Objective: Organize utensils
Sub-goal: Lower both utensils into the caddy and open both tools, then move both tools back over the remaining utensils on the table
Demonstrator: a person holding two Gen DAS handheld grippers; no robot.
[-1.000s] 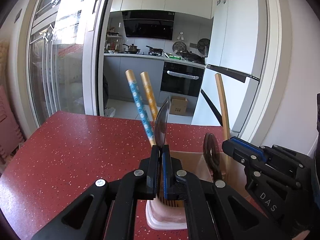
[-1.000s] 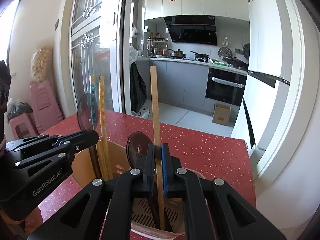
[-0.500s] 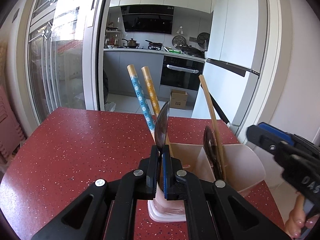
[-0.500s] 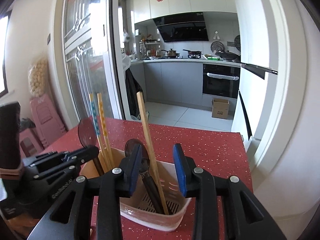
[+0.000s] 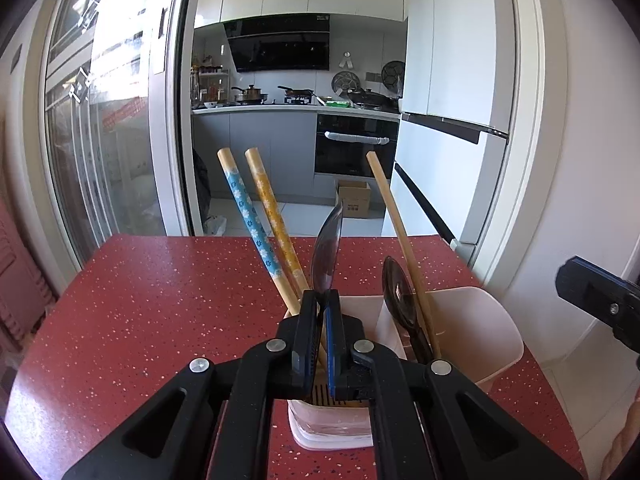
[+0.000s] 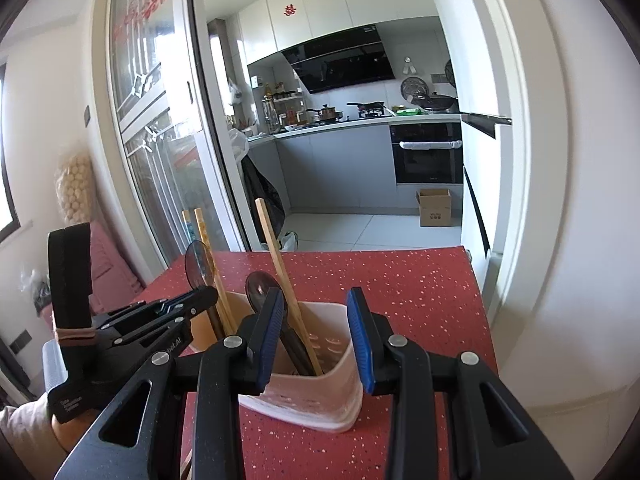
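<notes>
A pale pink utensil holder (image 5: 480, 328) (image 6: 320, 400) stands on the red speckled table (image 5: 140, 300). Its left compartment holds a blue-flowered chopstick (image 5: 248, 216) and a yellow one (image 5: 272, 216). My left gripper (image 5: 323, 300) is shut on the handle of a dark spoon (image 5: 326, 256), bowl up, over that compartment. The right compartment holds a second dark spoon (image 5: 396, 288) (image 6: 256, 288) and a plain wooden chopstick (image 5: 394, 220) (image 6: 276, 256), leaning free. My right gripper (image 6: 314, 294) hangs open behind the holder's near wall, touching nothing. The left gripper (image 6: 200, 298) also shows there.
The table's far edge (image 6: 400, 249) meets a doorway into a kitchen. A glass sliding door (image 5: 100, 140) stands to the left and a white fridge (image 5: 452, 160) to the right. Pink stools (image 6: 112, 276) sit beside the table. A hand (image 5: 624, 440) shows at the right edge.
The right gripper opened off the plain wooden chopstick and drew back from the holder; the chopstick now leans in the right compartment. The left gripper stays shut on its spoon.
</notes>
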